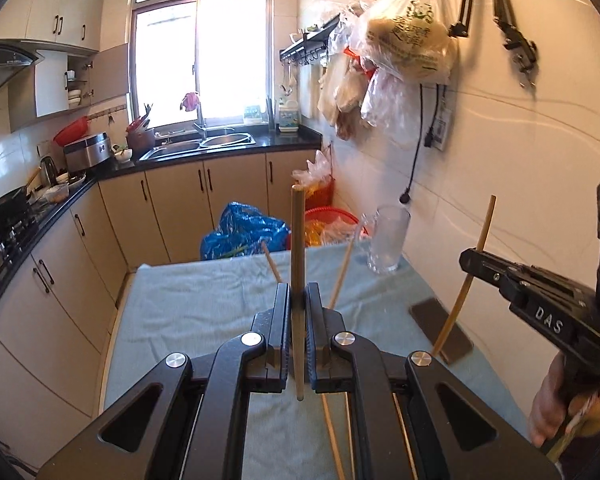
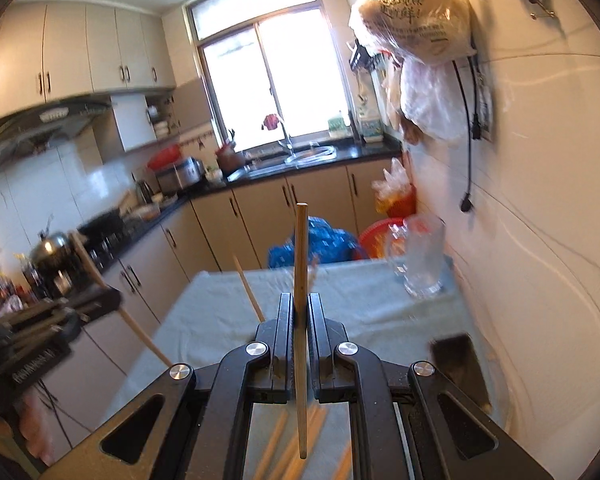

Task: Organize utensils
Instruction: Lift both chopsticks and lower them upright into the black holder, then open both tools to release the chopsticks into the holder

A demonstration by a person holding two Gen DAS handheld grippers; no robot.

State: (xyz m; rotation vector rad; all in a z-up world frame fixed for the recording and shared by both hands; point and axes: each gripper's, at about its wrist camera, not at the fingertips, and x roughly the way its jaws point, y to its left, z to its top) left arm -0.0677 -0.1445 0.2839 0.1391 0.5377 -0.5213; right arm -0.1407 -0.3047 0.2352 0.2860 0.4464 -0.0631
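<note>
The glass mug [image 2: 420,256] looks smeary in the right wrist view. Loose chopsticks [image 2: 288,452] under the gripper are blurry too (how many is hard to say).

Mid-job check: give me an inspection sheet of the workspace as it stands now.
Surface: table under a light blue cloth.
Job's things: one chopstick upright in the left gripper; another chopstick upright in the right gripper; loose chopsticks on the cloth; glass mug at the far right corner.
Clutter: dark phone near the right edge.
Grippers: both shut on a chopstick.
Cables: black cord hanging on the wall.
Surroundings: kitchen counter, sink, hanging plastic bags.
</note>
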